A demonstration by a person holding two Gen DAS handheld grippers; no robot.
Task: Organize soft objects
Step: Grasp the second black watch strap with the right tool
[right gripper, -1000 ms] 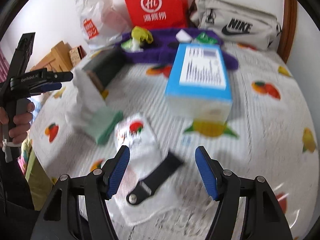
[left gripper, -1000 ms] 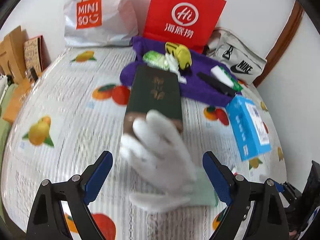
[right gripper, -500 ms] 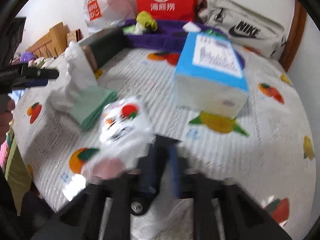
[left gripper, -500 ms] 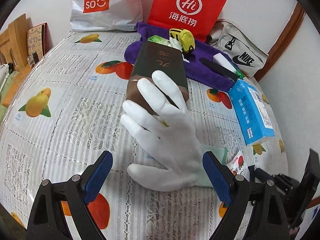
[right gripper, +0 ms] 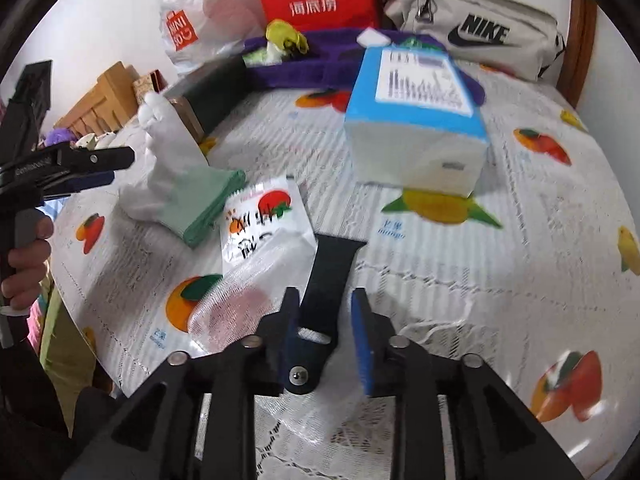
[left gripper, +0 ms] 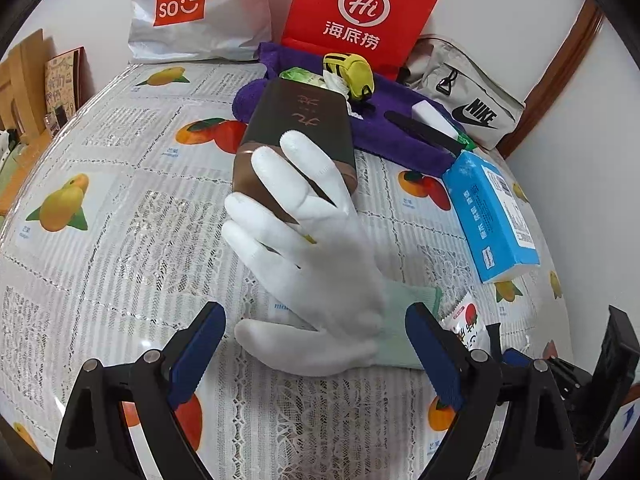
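Bags [left gripper: 192,12] read MINISO and Hi; pouch [right gripper: 480,36] reads NIKE.

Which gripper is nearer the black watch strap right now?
Right. The right gripper has its fingers around the black watch strap, partly closed. The left gripper is off to the side, open around the white glove.
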